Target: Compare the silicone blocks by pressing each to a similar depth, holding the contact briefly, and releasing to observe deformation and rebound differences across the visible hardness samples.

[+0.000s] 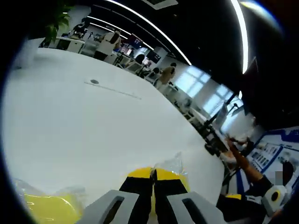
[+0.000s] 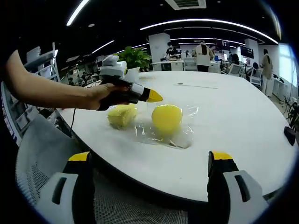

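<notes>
Two yellow silicone blocks lie in clear plastic bags on the white table (image 2: 233,121): one on the left (image 2: 121,115), one on the right (image 2: 167,117). A person's hand (image 2: 105,95) holds my left gripper (image 2: 153,96) just above and behind the gap between them, with its yellow-tipped jaws shut together on nothing. I cannot tell whether it touches the plastic. In the left gripper view the shut left gripper (image 1: 153,177) points over crinkled plastic (image 1: 175,161), and one yellow block (image 1: 46,207) sits at lower left. My right gripper (image 2: 149,156) stands wide open at the table's near edge.
A grey mesh chair (image 2: 42,154) stands under the right gripper, against the table's edge. A small dark disc (image 2: 180,84) is set in the far tabletop. A black object (image 2: 289,135) lies at the right rim. A plant (image 2: 135,57), desks and people stand behind.
</notes>
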{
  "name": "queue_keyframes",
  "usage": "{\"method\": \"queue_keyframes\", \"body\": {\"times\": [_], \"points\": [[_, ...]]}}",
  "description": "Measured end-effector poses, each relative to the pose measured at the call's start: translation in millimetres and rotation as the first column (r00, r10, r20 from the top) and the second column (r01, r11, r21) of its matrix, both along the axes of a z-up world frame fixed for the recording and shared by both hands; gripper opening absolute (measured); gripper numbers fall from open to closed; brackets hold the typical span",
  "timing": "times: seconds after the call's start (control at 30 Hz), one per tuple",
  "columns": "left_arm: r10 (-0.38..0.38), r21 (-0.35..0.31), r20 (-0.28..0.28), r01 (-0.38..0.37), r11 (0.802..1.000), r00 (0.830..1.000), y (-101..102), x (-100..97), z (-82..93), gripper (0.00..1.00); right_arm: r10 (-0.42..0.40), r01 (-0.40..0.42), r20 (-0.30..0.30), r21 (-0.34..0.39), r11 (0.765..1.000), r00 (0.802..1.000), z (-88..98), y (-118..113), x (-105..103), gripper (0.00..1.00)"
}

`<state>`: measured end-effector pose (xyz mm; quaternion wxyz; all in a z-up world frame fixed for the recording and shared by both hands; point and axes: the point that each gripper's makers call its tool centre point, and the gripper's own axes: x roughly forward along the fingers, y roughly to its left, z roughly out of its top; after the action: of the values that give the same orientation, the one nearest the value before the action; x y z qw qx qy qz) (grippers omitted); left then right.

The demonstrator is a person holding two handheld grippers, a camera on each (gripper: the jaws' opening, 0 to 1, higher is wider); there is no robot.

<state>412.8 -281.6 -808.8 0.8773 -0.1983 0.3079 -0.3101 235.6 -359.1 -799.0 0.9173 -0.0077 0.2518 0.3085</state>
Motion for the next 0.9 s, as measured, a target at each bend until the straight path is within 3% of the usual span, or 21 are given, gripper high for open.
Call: {"method": "queue_keyframes", "body": {"times": [0.1,0.23,0.37,0.47,0.77,0.9], "points": [[-0.016,0.034,0.019,0.015,0.999,1.0,0,2.9,-2.4,0.0,0.0,0.0,-0.001,-0.001,1.0,1.0,-0.5,0,0,0.96],[-0.086,0.2,0.078,0.069,0.977,0.993,5,5.6,-18.4,0.0,0.004,-0.004,-0.005,-0.001,1.0,1.0,-1.3,0,-1,0.96],[-0.091,0.23,0.066,0.074,0.97,0.994,4,7.0,-28.1,0.0,0.005,-0.005,-0.008,-0.004,1.0,1.0,-2.1,0,-1,0.96],[-0.138,0.325,0.08,0.105,0.94,0.987,9,7.4,-37.3,0.0,0.005,-0.005,-0.009,-0.006,1.0,1.0,-2.5,-1,-2,0.96],[-0.178,0.386,0.137,0.113,0.915,0.974,11,17.3,-39.1,0.01,0.005,-0.005,-0.003,-0.007,1.0,1.0,-2.6,-1,-2,0.96],[-0.153,0.387,0.141,0.088,0.918,0.978,16,23.4,-38.9,0.1,0.003,-0.003,0.002,-0.008,1.0,1.0,-2.2,-1,-2,0.96]]}}
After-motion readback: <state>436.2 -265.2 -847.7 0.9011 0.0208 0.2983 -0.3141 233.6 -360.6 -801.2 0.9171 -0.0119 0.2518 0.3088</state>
